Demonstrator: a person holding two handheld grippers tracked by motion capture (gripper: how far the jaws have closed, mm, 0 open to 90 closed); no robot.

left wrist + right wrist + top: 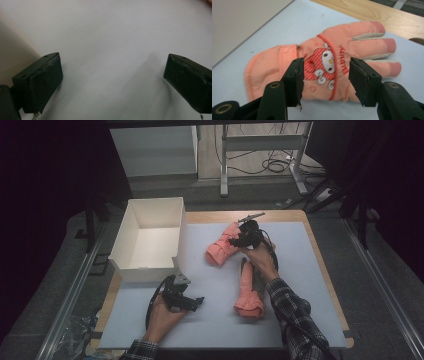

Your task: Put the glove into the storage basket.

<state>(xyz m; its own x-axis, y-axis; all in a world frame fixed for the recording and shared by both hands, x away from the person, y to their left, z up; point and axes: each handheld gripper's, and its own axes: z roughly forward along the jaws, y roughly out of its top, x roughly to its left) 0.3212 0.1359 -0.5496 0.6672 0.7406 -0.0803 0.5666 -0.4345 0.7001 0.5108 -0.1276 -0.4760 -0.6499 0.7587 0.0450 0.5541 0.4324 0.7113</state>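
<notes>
The right gripper (325,80) holds its two black jaws apart over the back of a salmon-pink padded winter glove with a cartoon patch (324,67). The patch sits in the gap between them, and neither pad presses on the fabric. That glove lies flat on the pale grey mat-covered surface (294,25), its fingers pointing toward the wooden edge of the table (362,10) and its ribbed cuff toward the white wall of a box. In the high view the right gripper (239,240) is over this glove (220,251) at the far middle of the surface, held in the person's right hand (262,260).

A second salmon-pink glove (248,295) lies nearer the person, just beside the plaid sleeve (292,315) of the right forearm.

The left gripper (112,80) has its jaws wide, with bare grey surface between them. In the high view it (197,301) rests on the near left part of the surface, in front of the open white rectangular cardboard box (131,222), well apart from both gloves.
</notes>
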